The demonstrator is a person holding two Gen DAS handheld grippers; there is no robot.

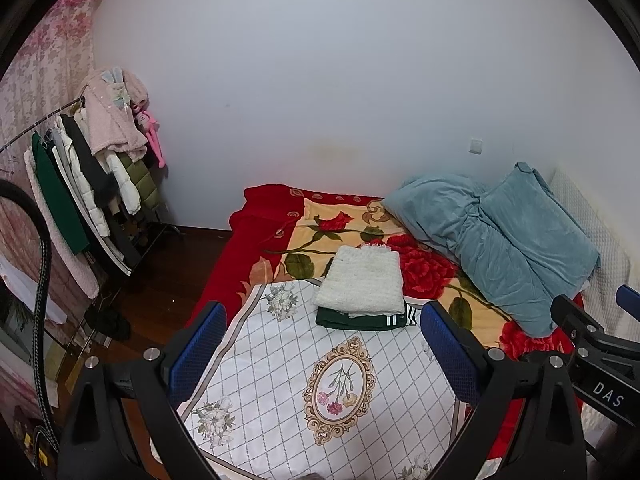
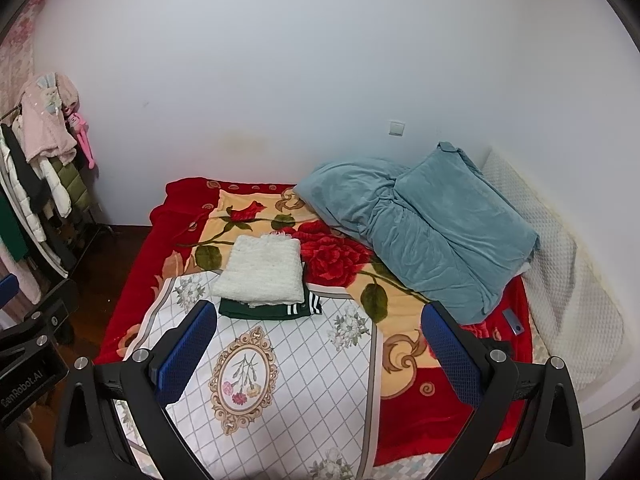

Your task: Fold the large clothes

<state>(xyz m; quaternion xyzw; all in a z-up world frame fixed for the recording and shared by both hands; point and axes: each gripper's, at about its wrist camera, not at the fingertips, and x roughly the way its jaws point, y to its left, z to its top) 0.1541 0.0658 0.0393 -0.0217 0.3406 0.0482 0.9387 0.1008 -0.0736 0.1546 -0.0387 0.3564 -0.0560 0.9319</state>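
Observation:
A folded white fluffy garment (image 1: 362, 282) lies on top of a folded dark green garment with white stripes (image 1: 366, 319), on the bed; both also show in the right wrist view, the white one (image 2: 260, 274) over the green one (image 2: 272, 309). They rest at the far edge of a white floral cloth (image 1: 320, 380) (image 2: 280, 380) spread on the bed. My left gripper (image 1: 322, 348) is open and empty, held above the cloth. My right gripper (image 2: 320, 350) is open and empty, also above the cloth; its body shows at the right of the left wrist view (image 1: 592, 344).
The bed carries a red rose blanket (image 2: 420, 400) and a blue-grey bundled duvet (image 2: 424, 220) at the back right. A clothes rack with hanging coats (image 1: 88, 184) stands at the left on dark wood floor (image 1: 160, 280). A small blue object (image 2: 513, 321) lies near the duvet.

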